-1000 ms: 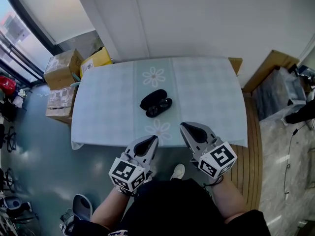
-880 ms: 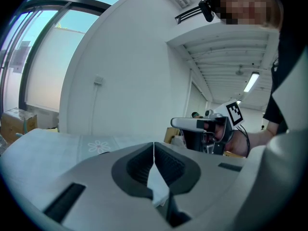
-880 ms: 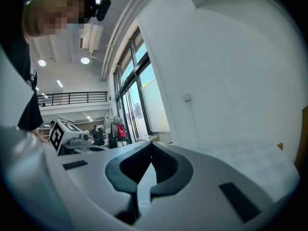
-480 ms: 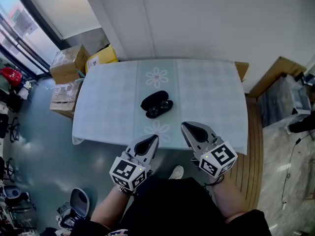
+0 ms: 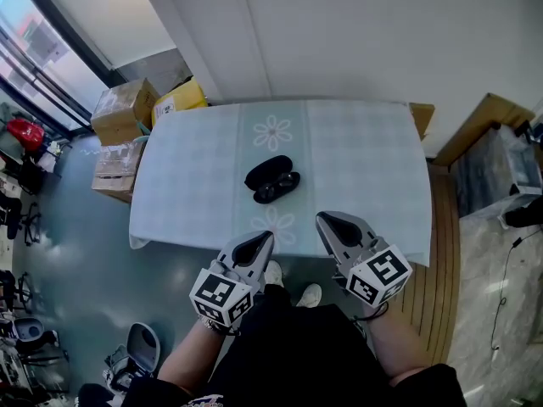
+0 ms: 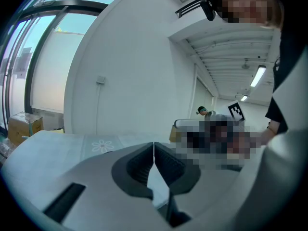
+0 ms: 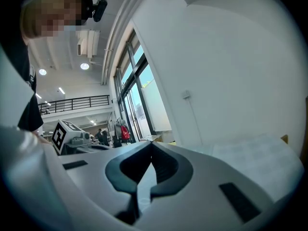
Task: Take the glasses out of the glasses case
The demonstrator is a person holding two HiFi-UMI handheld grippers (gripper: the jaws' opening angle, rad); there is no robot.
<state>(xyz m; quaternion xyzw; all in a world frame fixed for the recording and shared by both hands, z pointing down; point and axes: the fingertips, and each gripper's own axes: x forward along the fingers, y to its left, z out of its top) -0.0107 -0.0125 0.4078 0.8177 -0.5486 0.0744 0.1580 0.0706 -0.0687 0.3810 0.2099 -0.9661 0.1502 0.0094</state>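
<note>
Both grippers are held at the near edge of the table, short of the work area. L gripper: its jaws are seen pressed tip to tip in its own view, w/ nothing btwn them. R gripper: likewise clenched and empty.

Farther out, the glasses case is found mid-table, btwn the near flower print and the far flower print. It is black and apparently lies open. The glasses themselves cannot be made out for certain at this size.

The case is placed almost straight ahead of the L gripper and ahead-left of the R. L is judged slightly nearer. Its long axis is run diagonally, near-left to far-right. Bare cloth is left all round it, w/ the table edges well apart. Beyond the far edge, the wall is met.
</note>
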